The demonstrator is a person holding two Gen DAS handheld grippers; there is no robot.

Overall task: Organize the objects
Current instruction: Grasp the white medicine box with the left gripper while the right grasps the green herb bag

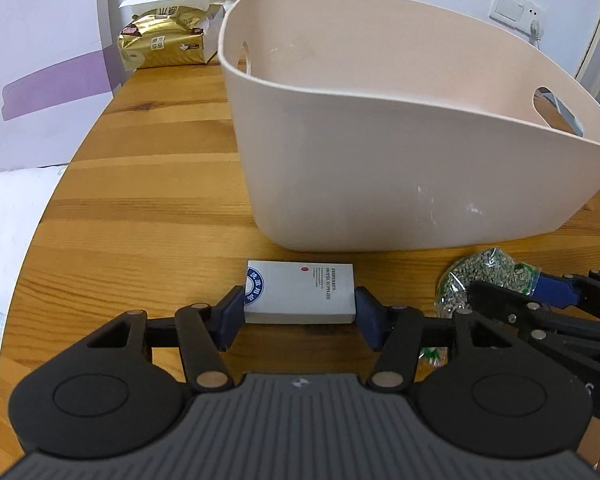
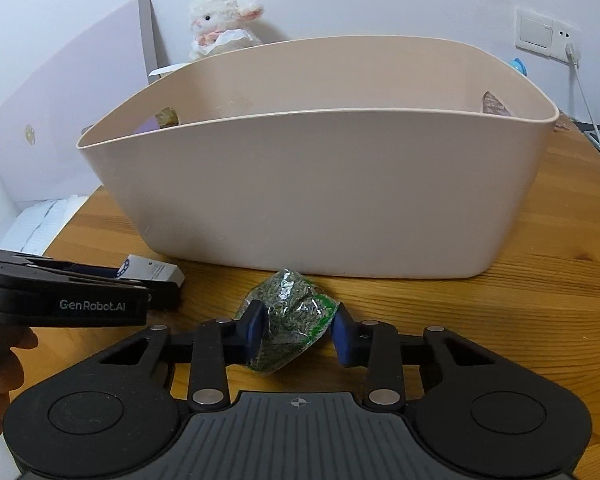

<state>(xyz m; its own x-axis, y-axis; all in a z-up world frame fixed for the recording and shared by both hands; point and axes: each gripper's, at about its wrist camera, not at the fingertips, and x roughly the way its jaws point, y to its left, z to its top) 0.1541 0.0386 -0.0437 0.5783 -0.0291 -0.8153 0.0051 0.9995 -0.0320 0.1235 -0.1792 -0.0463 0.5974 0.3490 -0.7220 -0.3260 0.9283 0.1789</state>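
A small white box with a blue round logo (image 1: 300, 294) lies flat on the wooden table (image 1: 140, 208), right in front of the beige plastic bin (image 1: 380, 140). My left gripper (image 1: 300, 314) is shut on the box, one blue pad pressed against each end. To its right is a clear bag of green pellets (image 1: 484, 280). In the right wrist view that bag (image 2: 290, 320) sits low in front of the bin (image 2: 320, 192), and my right gripper (image 2: 299, 330) is shut on it, both pads touching its sides. The bin's bottom is hidden.
A gold tissue pack (image 1: 162, 40) stands at the table's far left corner, with a plush toy (image 2: 220, 20) behind the bin. White cloth (image 1: 4, 240) lies off the table's left edge. A wall socket with a cable (image 2: 572, 52) is at the far right. A hand (image 2: 0, 360) holds the left gripper (image 2: 60, 296).
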